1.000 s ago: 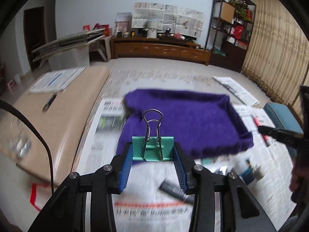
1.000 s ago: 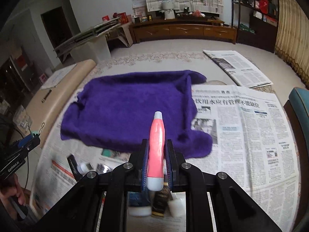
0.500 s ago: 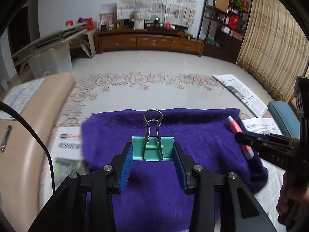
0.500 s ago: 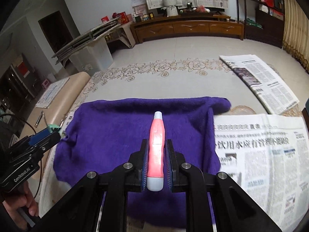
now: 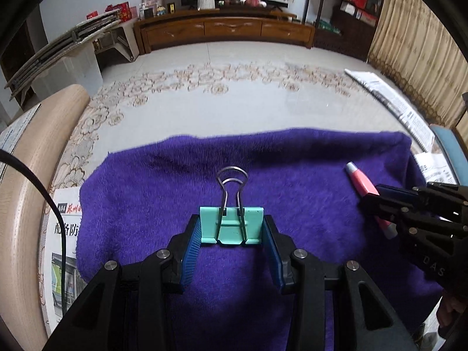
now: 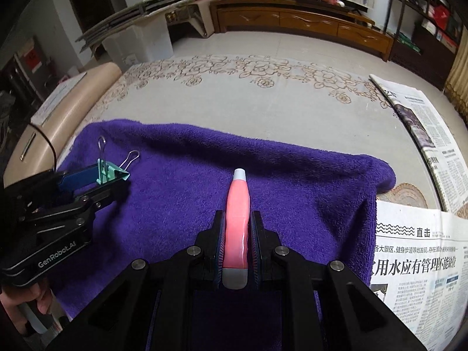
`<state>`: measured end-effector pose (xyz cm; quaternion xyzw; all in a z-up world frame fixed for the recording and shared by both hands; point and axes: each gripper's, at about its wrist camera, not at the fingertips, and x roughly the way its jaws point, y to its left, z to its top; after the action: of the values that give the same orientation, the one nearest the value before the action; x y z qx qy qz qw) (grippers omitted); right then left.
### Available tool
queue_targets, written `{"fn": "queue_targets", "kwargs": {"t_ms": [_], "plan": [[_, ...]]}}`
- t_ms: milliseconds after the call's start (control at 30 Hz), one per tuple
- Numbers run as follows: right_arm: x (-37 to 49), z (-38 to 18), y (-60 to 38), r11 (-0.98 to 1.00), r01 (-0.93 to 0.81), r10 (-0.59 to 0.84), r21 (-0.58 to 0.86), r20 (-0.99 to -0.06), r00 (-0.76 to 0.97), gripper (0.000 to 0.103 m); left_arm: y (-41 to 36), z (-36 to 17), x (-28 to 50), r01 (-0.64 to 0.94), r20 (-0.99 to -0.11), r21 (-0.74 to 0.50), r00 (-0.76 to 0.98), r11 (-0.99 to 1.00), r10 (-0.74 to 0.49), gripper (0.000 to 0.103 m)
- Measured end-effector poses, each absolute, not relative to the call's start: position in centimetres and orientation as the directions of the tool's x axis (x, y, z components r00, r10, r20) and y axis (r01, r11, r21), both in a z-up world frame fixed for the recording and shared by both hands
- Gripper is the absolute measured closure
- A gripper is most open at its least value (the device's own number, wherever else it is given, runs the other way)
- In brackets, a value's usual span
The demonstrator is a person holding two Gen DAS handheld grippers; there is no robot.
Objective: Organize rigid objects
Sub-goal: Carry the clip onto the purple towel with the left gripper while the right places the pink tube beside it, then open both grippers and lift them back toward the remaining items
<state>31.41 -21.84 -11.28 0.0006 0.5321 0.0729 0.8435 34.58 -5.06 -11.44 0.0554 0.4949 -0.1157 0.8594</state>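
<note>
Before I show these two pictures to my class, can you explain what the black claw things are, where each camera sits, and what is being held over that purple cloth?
No robot here: a person holds a two-finger gripper in each hand, each with a camera looking along its fingers. In the left camera's picture, the left gripper is clamped on a mint-green binder clip. In the right camera's picture, the right gripper is clamped on a pink tube-like item with pale ends; I cannot name it surely. Each gripper also shows at the edge of the other's picture. Both hang over a purple towel spread on newspapers.
</note>
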Motion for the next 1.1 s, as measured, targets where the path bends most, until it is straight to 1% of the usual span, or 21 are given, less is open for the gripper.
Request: {"fn": "queue_targets", "kwargs": {"t_ms": [133,200,267,333,367,467,600,633,667,700,733,767,800,900,1100], "plan": [[31.0,-11.7,-21.4,0.986,-0.158,0.108,0.046,-0.904,0.413,0.086,-5.1,-11.4,34.6,0.268,-0.879,0.007,0.461,0.963,-0.122,0.062],[31.0,-11.8,-21.4,0.984,-0.174,0.110,0.041,-0.906,0.409,0.086,-5.1,-11.3,34.6,0.273,-0.888,0.032,0.450,0.962,-0.098,0.054],[30.9,-11.8,-21.4,0.977,-0.211,0.104,0.018,-0.909,0.403,0.085,-5.0,-11.4,34.6,0.274,-0.894,0.061,0.443,0.960,-0.070,0.036],[30.7,-11.8,-21.4,0.971,-0.240,0.106,0.006,-0.908,0.406,0.085,-4.7,-11.5,34.5,0.274,-0.897,0.067,0.438,0.959,-0.062,0.028],[30.8,-11.9,-21.3,0.968,-0.252,0.108,0.002,-0.908,0.404,0.084,-4.4,-11.5,34.4,0.272,-0.899,0.057,0.433,0.961,-0.069,0.026],[30.6,-11.9,-21.6,0.963,-0.269,0.115,0.004,-0.910,0.399,0.078,-4.0,-11.5,34.2,0.260,-0.899,0.032,0.429,0.965,-0.085,0.026],[29.6,-11.0,-22.5,0.968,-0.248,0.141,0.040,-0.904,0.405,0.077,-2.9,-9.8,32.6,0.220,-0.884,-0.039,0.447,0.975,-0.136,0.026],[28.8,-10.1,-22.9,0.970,-0.239,0.150,0.050,-0.893,0.424,0.075,-2.7,-9.2,31.9,0.216,-0.878,-0.053,0.454,0.975,-0.149,0.021],[28.1,-9.4,-23.1,0.970,-0.236,0.159,0.057,-0.884,0.440,0.070,-2.5,-8.6,31.2,0.211,-0.872,-0.064,0.463,0.975,-0.158,0.009],[27.2,-8.5,-23.3,0.970,-0.233,0.168,0.064,-0.873,0.459,0.055,-2.2,-7.9,30.2,0.210,-0.865,-0.075,0.472,0.975,-0.168,0.003],[26.1,-7.3,-23.6,0.973,-0.221,0.165,0.062,-0.859,0.485,0.031,-2.0,-7.4,29.4,0.209,-0.859,-0.087,0.479,0.974,-0.179,0.000],[25.3,-6.5,-23.9,0.976,-0.210,0.160,0.060,-0.851,0.500,0.017,-1.8,-6.8,28.3,0.207,-0.854,-0.096,0.485,0.974,-0.188,0.000],[24.3,-5.8,-24.2,0.978,-0.197,0.159,0.065,-0.845,0.510,0.000,-1.5,-6.4,27.1,0.204,-0.849,-0.111,0.489,0.973,-0.200,0.000],[21.2,-4.0,-25.1,0.986,-0.142,0.153,0.092,-0.841,0.519,0.000,-0.4,-5.8,23.6,0.169,-0.849,-0.154,0.482,0.973,-0.218,0.000],[13.6,-2.0,-27.2,0.987,-0.067,0.161,0.147,-0.847,0.506,0.000,2.4,-6.7,16.5,0.059,-0.865,-0.171,0.469,0.983,-0.179,0.000]]}}
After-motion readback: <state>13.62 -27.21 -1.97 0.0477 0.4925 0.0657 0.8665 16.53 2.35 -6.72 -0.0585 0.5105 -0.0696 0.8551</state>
